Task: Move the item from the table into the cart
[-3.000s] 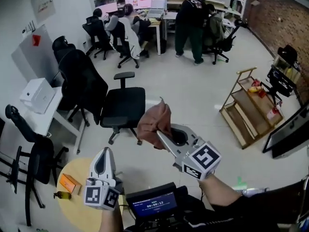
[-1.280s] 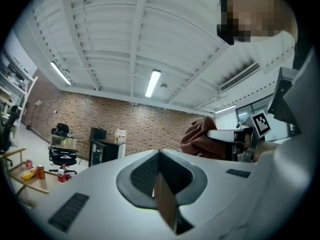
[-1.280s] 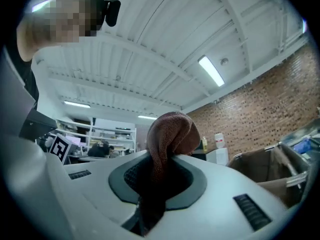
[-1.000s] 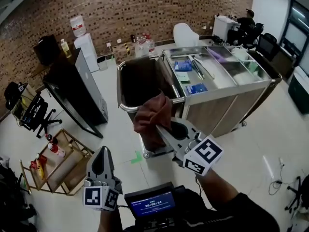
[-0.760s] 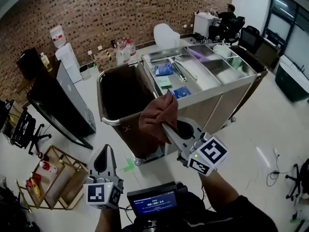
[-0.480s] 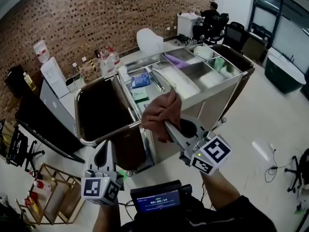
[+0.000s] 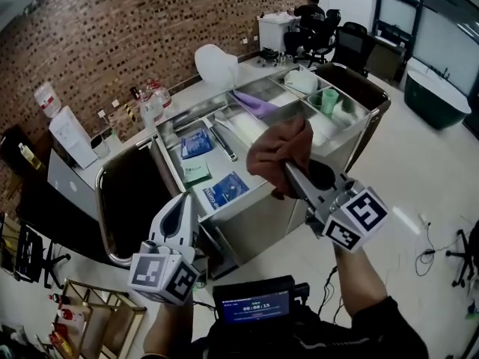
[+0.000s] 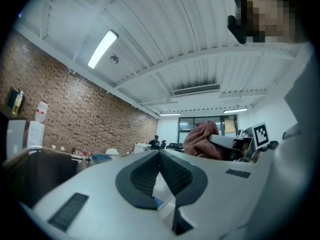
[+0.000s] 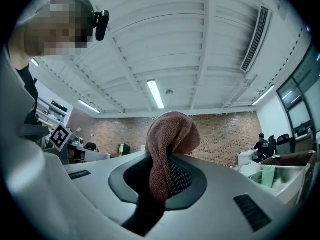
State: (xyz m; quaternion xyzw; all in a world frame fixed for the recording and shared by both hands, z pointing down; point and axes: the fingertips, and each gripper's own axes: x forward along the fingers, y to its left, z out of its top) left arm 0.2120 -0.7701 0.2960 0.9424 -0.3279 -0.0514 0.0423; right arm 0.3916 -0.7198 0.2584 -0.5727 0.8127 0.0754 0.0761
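cloth (image 7: 281,152): pink-brown, fuzzy, bunched up | right gripper (image 7: 290,170): clamped on cloth, tips hidden under it | left gripper (image 7: 182,203): jaws pressed together | cart (image 7: 253,221): under cloth

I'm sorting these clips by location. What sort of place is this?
Probably an open-plan office or lab workspace: a long brick wall runs along one side, a person works at a desk among office chairs at the back, and a steel cart with sorted compartments stands nearby.

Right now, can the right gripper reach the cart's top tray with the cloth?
Probably yes: the right gripper, shut on the brown cloth, hovers over the cart's open top tray, and nothing visible stands between them.
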